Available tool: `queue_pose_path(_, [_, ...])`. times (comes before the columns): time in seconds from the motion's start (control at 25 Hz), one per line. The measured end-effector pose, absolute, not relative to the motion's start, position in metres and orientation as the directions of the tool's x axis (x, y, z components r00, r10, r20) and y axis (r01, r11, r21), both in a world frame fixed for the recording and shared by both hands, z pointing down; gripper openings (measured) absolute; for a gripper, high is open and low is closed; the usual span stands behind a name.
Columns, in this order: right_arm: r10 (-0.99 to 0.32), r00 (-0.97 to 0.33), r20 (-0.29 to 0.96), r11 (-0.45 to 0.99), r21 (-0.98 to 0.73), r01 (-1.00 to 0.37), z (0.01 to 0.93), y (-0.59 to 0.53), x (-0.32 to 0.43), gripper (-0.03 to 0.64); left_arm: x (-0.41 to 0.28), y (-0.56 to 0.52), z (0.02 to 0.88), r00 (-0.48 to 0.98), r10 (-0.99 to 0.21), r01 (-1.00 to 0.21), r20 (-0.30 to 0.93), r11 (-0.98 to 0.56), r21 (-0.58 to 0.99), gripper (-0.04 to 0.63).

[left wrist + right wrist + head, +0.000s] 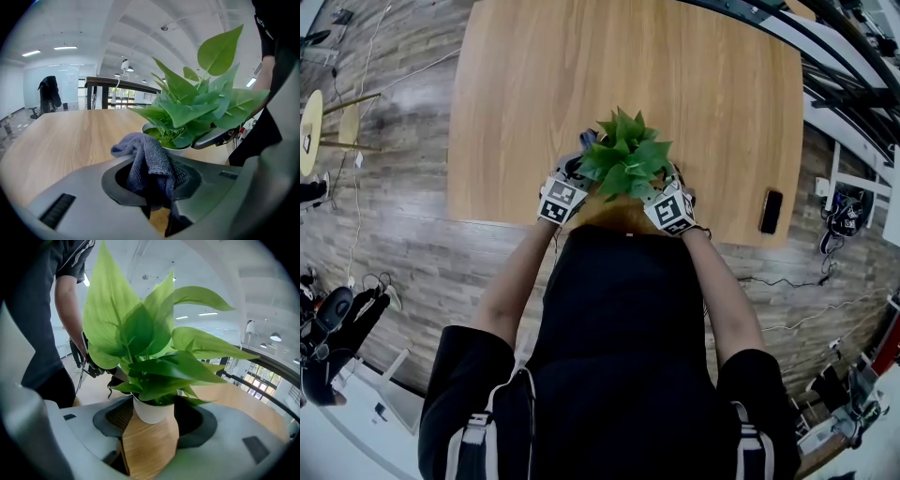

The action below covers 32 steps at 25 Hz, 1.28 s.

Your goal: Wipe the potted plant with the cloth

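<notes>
Potted plant [140,362]: broad, pointed, bright green leaves, glossy, fanning up and outward from a small plain white pot [152,411]. It stands on a wooden table [581,75], close to the table's near edge and directly in front of the person [628,309] in black.

Right gripper [152,427]: jaws set wide around the pot, one dark pad against each side of it, holding it low on the wall; bare tabletop shows beneath, and leaves spread above both jaws.

Left gripper [154,185]: jaws closed on a blue-grey cloth [145,159] of knitted texture, bunched, with a fold rising above the pads. The cloth sits just beside the pot's rim, on the side away from the right gripper, under the lowest leaves; contact with the pot cannot be made out.

Table: pale oak grain, rounded corners, mostly bare beyond the plant and to both sides. A dark phone [771,211] lies near the near edge, off to the person's right, well apart from the pot.

Surround: wood-look floor [394,141] on all sides of the table, with cables lying on it.
</notes>
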State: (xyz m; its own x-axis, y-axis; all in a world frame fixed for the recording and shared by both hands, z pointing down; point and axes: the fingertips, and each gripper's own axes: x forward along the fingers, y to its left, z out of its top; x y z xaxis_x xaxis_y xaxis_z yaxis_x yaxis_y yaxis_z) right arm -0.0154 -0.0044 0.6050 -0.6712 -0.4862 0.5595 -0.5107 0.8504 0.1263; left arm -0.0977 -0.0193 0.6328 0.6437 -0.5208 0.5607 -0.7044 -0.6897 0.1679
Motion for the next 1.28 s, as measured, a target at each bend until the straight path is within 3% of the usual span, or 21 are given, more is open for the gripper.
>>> queue_pose_path(0.56, [-0.518, -0.661, 0.543, 0.819, 0.094, -0.565, 0.604, -0.005, -0.018, 0.256, -0.091, 0.002, 0.631, 0.694, -0.482, -0.672, 0.534, -0.699, 0.243, 0.115])
queue_pose_path(0.96, [-0.474, -0.709, 0.522, 0.838, 0.021, -0.545, 0.604, 0.025, -0.024, 0.256, -0.107, -0.012, 0.634, 0.645, -0.542, -0.739, 0.539, -0.62, 0.262, 0.115])
queue_pose_path(1.12, [-0.51, -0.69, 0.514, 0.799, -0.014, -0.601, 0.609, 0.013, -0.004, 0.256, -0.103, -0.021, 0.629, 0.637, -0.539, -0.743, 0.551, -0.621, 0.25, 0.115])
queue_pose_path(1.28, [-0.494, -0.703, 0.512, 0.836, 0.058, -0.546, 0.607, 0.001, -0.01, 0.258, -0.103, -0.022, 0.635, 0.649, -0.512, -0.723, 0.563, -0.646, 0.246, 0.115])
